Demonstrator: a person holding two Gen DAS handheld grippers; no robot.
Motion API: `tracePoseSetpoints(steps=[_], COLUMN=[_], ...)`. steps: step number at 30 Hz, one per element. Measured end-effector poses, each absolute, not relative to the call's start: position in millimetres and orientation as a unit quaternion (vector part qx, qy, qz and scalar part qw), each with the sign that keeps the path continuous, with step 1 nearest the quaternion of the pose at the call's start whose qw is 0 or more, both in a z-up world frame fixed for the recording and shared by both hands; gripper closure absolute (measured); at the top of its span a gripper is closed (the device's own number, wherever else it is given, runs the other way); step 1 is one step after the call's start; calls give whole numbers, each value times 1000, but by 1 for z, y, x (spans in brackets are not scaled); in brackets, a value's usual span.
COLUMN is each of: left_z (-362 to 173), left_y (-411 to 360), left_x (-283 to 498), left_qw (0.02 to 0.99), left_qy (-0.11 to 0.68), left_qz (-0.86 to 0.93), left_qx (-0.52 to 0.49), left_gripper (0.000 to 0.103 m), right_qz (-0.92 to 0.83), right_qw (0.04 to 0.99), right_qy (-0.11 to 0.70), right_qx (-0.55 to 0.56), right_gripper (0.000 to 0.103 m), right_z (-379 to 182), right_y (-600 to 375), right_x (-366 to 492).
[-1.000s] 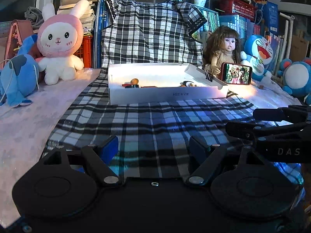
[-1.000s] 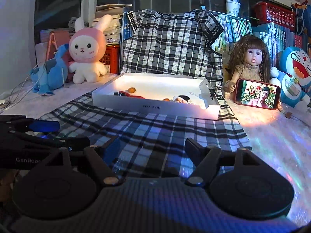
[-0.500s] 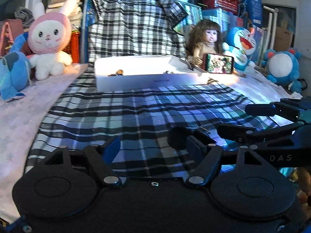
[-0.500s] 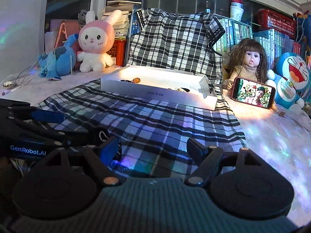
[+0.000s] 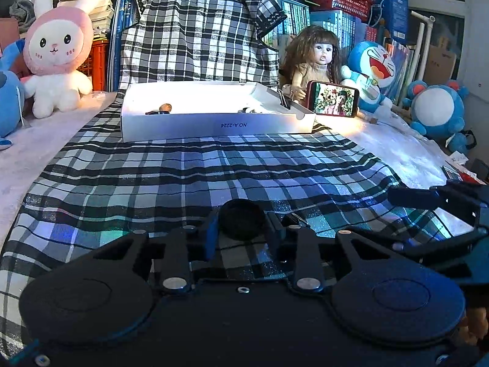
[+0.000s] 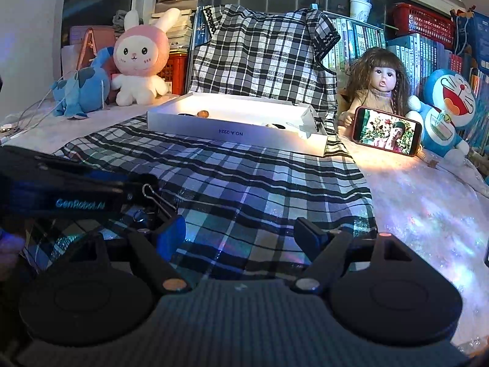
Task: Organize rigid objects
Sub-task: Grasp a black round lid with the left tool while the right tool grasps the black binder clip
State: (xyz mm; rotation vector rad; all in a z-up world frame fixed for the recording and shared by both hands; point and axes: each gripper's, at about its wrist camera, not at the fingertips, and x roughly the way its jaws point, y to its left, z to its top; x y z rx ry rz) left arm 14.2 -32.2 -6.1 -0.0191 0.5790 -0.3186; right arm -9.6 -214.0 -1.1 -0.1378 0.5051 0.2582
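Note:
My left gripper [image 5: 243, 226] is shut on a round black lid [image 5: 242, 218] just above the plaid cloth [image 5: 183, 177]. My right gripper [image 6: 241, 235] is open and empty over the cloth. The left gripper's body [image 6: 61, 192] shows at the left of the right wrist view, with a black binder clip [image 6: 156, 197] beside it. The white box [image 5: 214, 119] stands at the far end of the cloth with a few small items inside; it also shows in the right wrist view [image 6: 238, 128].
A phone [image 5: 333, 102] leans on a doll [image 5: 314, 58] right of the box. A pink rabbit plush [image 5: 58, 52] and blue plush toys sit at the sides. Books and baskets line the back.
My left gripper's fingers have closed onto the round black lid, which came into view between them. The right gripper has stayed open and shifted slightly.

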Motion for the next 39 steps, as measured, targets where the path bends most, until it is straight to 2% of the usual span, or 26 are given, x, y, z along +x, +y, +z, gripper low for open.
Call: tracePoseSetpoints(steps=[27, 39], left_z=[-7, -9], left_y=[1, 3], left_x=[13, 13], left_qw=[955, 956], left_qy=[280, 279], left_qz=[-93, -88], left_qx=[-14, -15], left_gripper=[72, 72], right_qz=[177, 133], right_qw=[947, 953], right_qy=[260, 261], right_qx=[-73, -71], right_gripper=[17, 16], right_z=[-13, -13], right_y=[-169, -180], right_x=[-2, 9])
